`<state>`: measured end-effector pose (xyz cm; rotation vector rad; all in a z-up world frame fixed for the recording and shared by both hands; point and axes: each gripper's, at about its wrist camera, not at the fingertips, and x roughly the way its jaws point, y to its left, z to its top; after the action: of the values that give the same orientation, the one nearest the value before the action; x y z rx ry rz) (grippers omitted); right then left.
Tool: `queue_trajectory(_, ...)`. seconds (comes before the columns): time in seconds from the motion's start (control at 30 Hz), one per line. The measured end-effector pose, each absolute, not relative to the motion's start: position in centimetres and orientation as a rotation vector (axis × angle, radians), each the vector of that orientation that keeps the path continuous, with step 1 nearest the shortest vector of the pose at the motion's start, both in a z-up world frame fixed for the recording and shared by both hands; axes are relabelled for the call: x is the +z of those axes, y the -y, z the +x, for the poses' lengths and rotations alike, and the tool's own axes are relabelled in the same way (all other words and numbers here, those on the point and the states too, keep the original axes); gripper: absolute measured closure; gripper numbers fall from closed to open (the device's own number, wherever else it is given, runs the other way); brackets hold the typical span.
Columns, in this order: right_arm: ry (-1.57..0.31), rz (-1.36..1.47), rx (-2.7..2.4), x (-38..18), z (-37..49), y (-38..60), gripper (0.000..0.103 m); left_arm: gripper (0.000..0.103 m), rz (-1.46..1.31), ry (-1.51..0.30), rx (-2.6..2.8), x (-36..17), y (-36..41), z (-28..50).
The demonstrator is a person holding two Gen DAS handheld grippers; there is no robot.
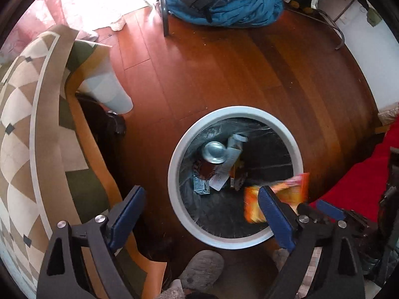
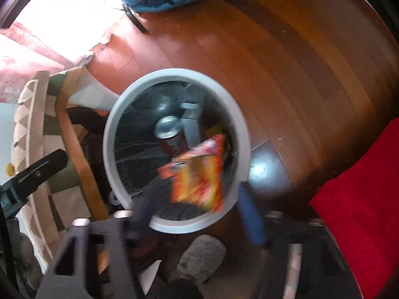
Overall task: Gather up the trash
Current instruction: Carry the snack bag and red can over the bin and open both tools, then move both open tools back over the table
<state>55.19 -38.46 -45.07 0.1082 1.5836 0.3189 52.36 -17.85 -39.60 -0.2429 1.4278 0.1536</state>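
A round bin with a white rim [image 1: 174, 154] and a black liner stands on the wooden floor, holding a can [image 1: 214, 151], a white carton [image 1: 233, 149] and paper scraps. My left gripper [image 1: 203, 214] hangs open and empty over the bin's near edge. A blurred orange snack wrapper [image 1: 276, 199] is in the air over the bin's right side. In the right wrist view the wrapper [image 2: 197, 174] floats above the bin [image 2: 109, 134], ahead of my right gripper [image 2: 199, 216]. That gripper's fingers stand wide apart and do not touch the wrapper.
A patterned rug [image 1: 37, 129] with a folded corner lies to the left. A red blanket [image 1: 361, 179] is on the right. Blue clothes [image 1: 224, 5] and a chair leg [image 1: 165, 22] sit at the far side. A grey slipper [image 1: 202, 271] is just below the bin.
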Motion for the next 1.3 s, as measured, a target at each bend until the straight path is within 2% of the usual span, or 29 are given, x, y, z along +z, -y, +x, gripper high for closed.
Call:
queue_trajectory(0.03,-1.584,0.099,0.321,-45.0,54.9,38.4,0.031,0.011,-0.239,-1.428,0.161,-39.6,17.7,52.2)
queue_trajectory(0.07,-1.583,0.085,0.326,-44.9,54.7,38.2,0.025,0.011,-0.235,-1.427,0.169,-39.5,17.6,52.0)
queue_trajectory(0.1,-1.581,0.07,0.325,-44.8,54.5,38.0,0.012,0.01,-0.232,-1.422,0.184,-39.4,17.7,51.6)
queue_trajectory(0.17,-1.573,0.035,0.32,-44.5,54.3,37.5,0.0,0.01,-0.214,-1.415,0.202,-39.3,17.4,51.2)
queue_trajectory(0.2,-1.566,0.006,0.31,-44.1,54.1,37.3,0.0,0.004,-0.198,-1.409,0.227,-39.0,17.4,50.8)
queue_trajectory(0.27,-1.555,-0.026,0.293,-43.3,53.9,37.3,0.0,0.001,-0.183,-1.4,0.246,-38.7,17.2,50.1)
queue_trajectory(0.83,-1.414,-0.108,0.243,-34.4,51.2,38.0,0.0,0.001,-0.187,-1.289,0.261,-32.1,18.0,46.9)
queue_trajectory(1.13,-1.318,-0.082,0.257,-27.0,48.9,38.8,0.0,0.001,-0.205,-1.199,0.225,-26.2,18.6,44.4)
queue_trajectory(1.3,-1.228,-0.019,0.288,-20.7,47.1,38.5,0.0,0.001,-0.213,-1.119,0.264,-21.2,17.5,42.3)
